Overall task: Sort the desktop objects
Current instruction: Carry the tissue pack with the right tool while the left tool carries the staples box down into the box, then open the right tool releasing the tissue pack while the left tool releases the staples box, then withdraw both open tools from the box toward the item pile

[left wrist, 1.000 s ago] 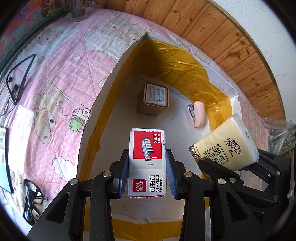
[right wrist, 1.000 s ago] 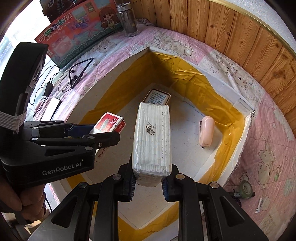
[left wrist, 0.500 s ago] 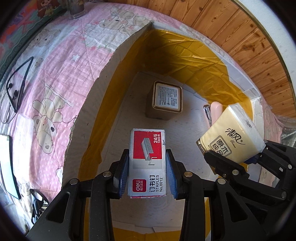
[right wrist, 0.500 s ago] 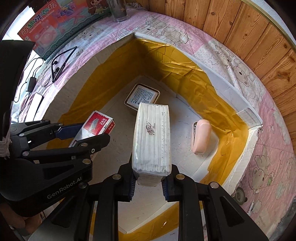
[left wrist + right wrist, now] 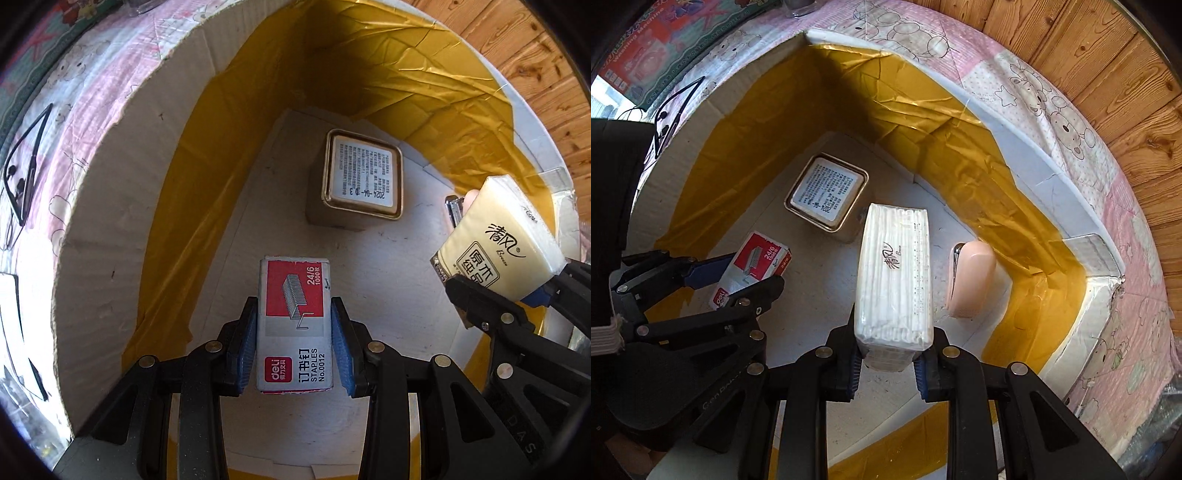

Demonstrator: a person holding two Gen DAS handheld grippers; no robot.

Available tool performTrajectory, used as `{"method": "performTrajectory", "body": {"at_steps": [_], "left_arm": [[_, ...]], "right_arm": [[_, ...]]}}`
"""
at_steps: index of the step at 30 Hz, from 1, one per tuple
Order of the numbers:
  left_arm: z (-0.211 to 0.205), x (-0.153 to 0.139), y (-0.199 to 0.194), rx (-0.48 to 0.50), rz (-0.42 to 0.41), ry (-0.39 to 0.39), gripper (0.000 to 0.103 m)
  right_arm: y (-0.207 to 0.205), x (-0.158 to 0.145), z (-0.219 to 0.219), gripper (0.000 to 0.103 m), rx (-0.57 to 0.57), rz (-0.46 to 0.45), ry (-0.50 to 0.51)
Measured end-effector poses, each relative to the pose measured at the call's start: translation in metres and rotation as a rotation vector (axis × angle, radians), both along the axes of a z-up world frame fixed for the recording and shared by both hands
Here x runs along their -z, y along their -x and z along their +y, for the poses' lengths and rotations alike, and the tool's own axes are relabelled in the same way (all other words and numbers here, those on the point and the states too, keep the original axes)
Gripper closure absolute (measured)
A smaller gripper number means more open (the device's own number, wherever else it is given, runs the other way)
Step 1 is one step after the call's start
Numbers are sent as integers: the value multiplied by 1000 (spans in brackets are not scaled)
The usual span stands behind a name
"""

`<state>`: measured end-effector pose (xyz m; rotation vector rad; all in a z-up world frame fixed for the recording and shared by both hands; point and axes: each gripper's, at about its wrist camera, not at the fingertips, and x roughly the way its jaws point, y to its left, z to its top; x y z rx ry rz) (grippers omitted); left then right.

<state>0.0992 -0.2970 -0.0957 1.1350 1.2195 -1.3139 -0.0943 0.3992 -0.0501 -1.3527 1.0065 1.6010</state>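
My left gripper pinches a stiff, light staples box by its long sides; my right gripper squeezes a soft tissue pack near one end. Both hang inside the cardboard box, above its floor.

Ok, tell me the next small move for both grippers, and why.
Probably lower both a bit further, then release: the left gripper holds the staples box and the right gripper the tissue pack, both above the cardboard box floor.
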Motion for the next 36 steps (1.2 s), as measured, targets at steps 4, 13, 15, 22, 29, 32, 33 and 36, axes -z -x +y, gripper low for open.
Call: {"method": "performTrajectory", "body": {"at_steps": [4,13,15,22,29,32,33,36], "left_arm": [[0,4,-1,4,-12,-14,64],[0,3,-9,-16,-26,-16,62],[1,2,-11,-19,-27,-20,62],[9,-4,-21,-33,-9,-51,58],[25,-22,-30,-25,-15,-41,54],[33,-32,-39,-27,6,-37,53],[35,-36,-42,-29,15,-36,53],[42,-45,-50,-26,29,-35,53]], "right_arm": [[-1,10,2,79,-12,-28,17],[2,15,-3,78,-29,-34,15],[4,13,-6,78,-29,-26,8],[5,4,-19,71,-13,16,3],[6,-20,-44,61,-1,76,-25],[7,-33,-62,58,-2,94,-46],[7,-37,-68,53,2,101,-52],[6,-48,-88,50,9,126,-69]]}}
